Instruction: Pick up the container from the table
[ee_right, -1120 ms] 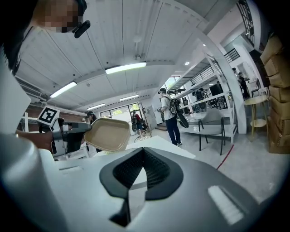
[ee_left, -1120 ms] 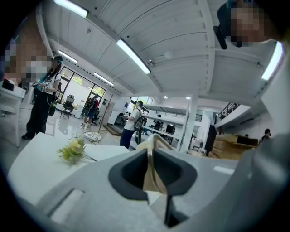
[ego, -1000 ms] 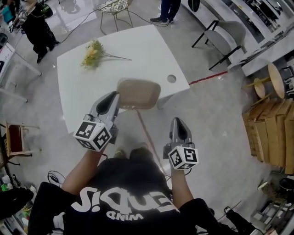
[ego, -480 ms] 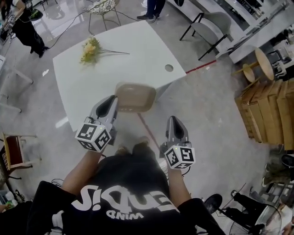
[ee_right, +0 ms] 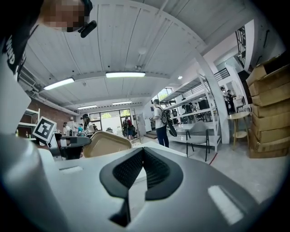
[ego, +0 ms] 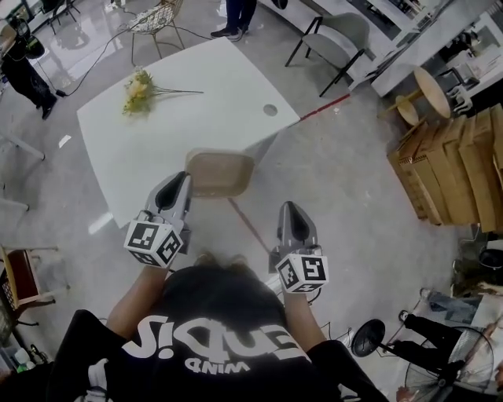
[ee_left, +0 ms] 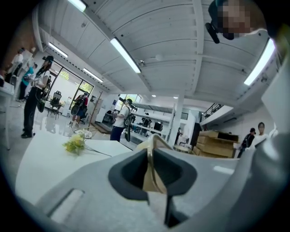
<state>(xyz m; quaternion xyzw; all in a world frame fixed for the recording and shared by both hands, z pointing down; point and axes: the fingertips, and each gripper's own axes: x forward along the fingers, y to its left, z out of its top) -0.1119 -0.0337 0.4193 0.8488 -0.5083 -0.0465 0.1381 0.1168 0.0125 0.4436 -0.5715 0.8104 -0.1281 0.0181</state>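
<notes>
Head view: at centre frame, the left gripper (ego: 182, 180) pinches the left rim of a tan container (ego: 222, 173), seemingly lifted over the white table's (ego: 157, 141) near edge. The right gripper (ego: 291, 210) is at lower right.
Left gripper view: the jaws are clamped on a thin rim. The container looks light and bendy, so a rim grip suits it.
Right gripper view: the jaws are together and empty.

Seen edge-on in the left gripper view, the container (ee_left: 149, 174) shows only its rim, the body hidden behind the jaws of the left gripper (ee_left: 153, 152). In the head view, the right edge cuts off the cardboard boxes (ego: 452, 165); the top edge leaves only the legs of the standing person (ego: 234, 12).
</notes>
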